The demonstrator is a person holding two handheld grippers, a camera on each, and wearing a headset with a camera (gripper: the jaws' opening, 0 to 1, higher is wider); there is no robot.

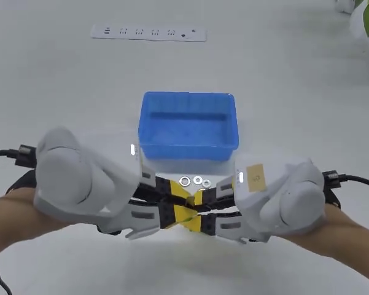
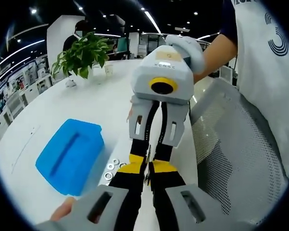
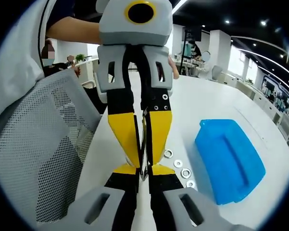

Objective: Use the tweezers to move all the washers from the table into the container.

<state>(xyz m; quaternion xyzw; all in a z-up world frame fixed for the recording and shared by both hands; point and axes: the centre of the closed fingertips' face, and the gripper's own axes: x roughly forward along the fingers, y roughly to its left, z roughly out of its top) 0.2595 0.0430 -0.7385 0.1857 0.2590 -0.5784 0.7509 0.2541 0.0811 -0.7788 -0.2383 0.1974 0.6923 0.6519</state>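
Observation:
My left gripper [image 1: 187, 208] and right gripper [image 1: 198, 208] meet tip to tip just in front of me, yellow jaws crossing. A thin metal pair of tweezers [image 3: 143, 144] runs between the left gripper's [image 3: 143, 159] closed jaws and into my right gripper's [image 3: 143, 173] closed tips. The left gripper view shows the tweezers [image 2: 147, 177] between the left gripper [image 2: 146, 180] and right gripper [image 2: 146, 163]. Several silver washers [image 1: 198, 180] [image 3: 178, 163] [image 2: 110, 167] lie on the white table just beyond the jaws. Behind them stands the blue container [image 1: 188, 126] [image 2: 69, 154] [image 3: 229, 159], with nothing visible inside.
A white power strip [image 1: 148, 32] lies at the table's far side. A potted plant [image 2: 81, 55] stands at the far right corner. A mesh chair [image 2: 240, 159] [image 3: 48, 144] and the person's body are close behind the grippers.

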